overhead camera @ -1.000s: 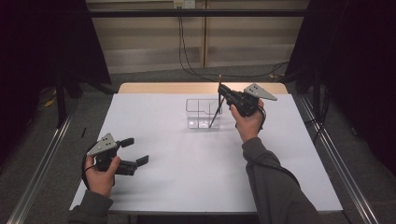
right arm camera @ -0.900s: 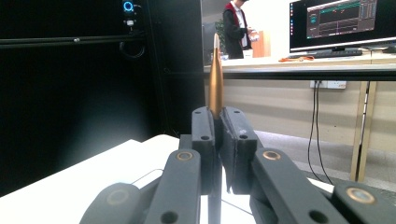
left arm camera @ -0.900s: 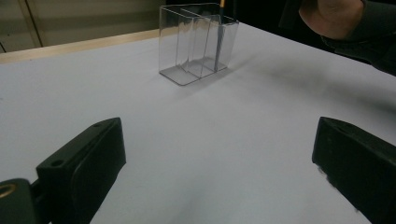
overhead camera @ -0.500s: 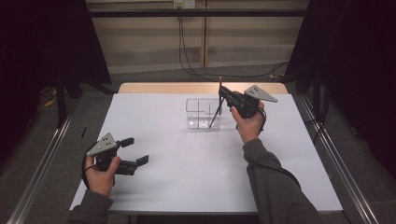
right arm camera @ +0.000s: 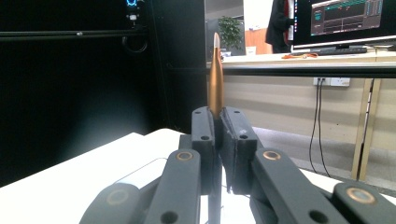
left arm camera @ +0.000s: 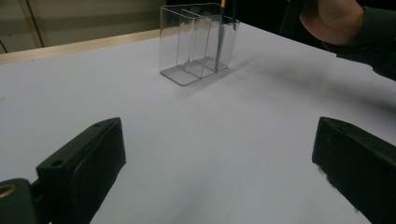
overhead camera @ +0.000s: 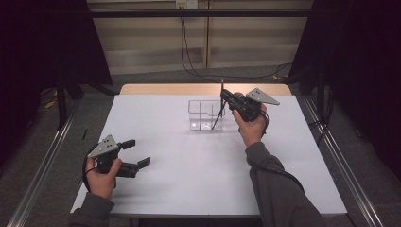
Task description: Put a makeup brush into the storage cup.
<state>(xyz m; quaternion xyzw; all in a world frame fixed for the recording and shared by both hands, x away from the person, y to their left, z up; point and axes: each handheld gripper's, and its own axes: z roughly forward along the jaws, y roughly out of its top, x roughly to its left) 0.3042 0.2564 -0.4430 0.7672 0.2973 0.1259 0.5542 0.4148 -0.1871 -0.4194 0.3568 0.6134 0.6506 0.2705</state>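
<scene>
High view: right gripper (overhead camera: 223, 96) clamped on a pen (overhead camera: 218, 113), lower end down in the right compartment of the clear organizer (overhead camera: 201, 115) mid-table. Left gripper (overhead camera: 137, 152) hanging wide open near the front-left edge, gripping nothing.

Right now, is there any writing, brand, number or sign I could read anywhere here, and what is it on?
No text here can be read.
Monitor behind the table, in the right gripper view: coloured lines and panels on its screen, too small and blurred to read.
Blue glowing mark on the dark frame: a shape, not legible as a word.
Pen, clear organizer, both hand-held grippers: no label visible.
</scene>
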